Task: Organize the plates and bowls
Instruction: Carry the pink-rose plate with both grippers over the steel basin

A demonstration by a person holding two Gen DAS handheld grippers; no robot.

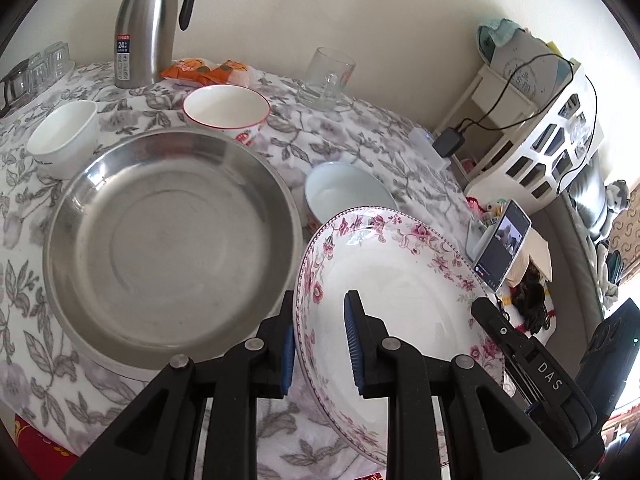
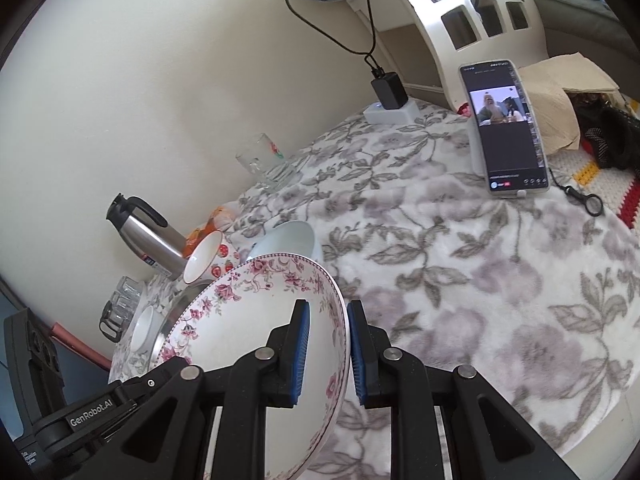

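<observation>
A counter (image 1: pixel 360 128) draped in a white cloth with grey leaf-and-flower print carries all the tableware.

Steel basin (image 1: pixel 168 240): the largest vessel, round and shallow, resting on the near left of the counter, empty.

Floral plate (image 1: pixel 400 280): a deep white plate with a pink flower border, just right of the basin and tilted, gripped on opposite sides by both tools. The left hand-held gripper (image 1: pixel 320 336) has its blue-padded jaws nearly closed, one pad outside the plate's left rim and one inside. The right hand-held gripper (image 2: pixel 328 344) is likewise nearly closed, its pads pinching the plate's right rim (image 2: pixel 340 320).

Steel thermos jug (image 1: pixel 148 28): upright at the far left, against the wall, with a black handle.

Pale blue bowl (image 1: pixel 344 192): on the cloth just beyond the floral plate.

Red-rimmed bowl (image 1: pixel 226 110): white, beyond the basin's far edge.

Plain white bowl (image 1: pixel 64 136): at the basin's far left.

Glass mug (image 1: pixel 328 76): clear, far centre, near the wall.

Phone (image 2: pixel 504 128): propped upright on a stand at the right edge of the counter, screen lit.

Charger block (image 2: pixel 388 90): black, plugged into a white socket strip by the wall, its cable leading upward.

Orange snack packet (image 1: pixel 200 72): lying beside the thermos jug's base.
</observation>
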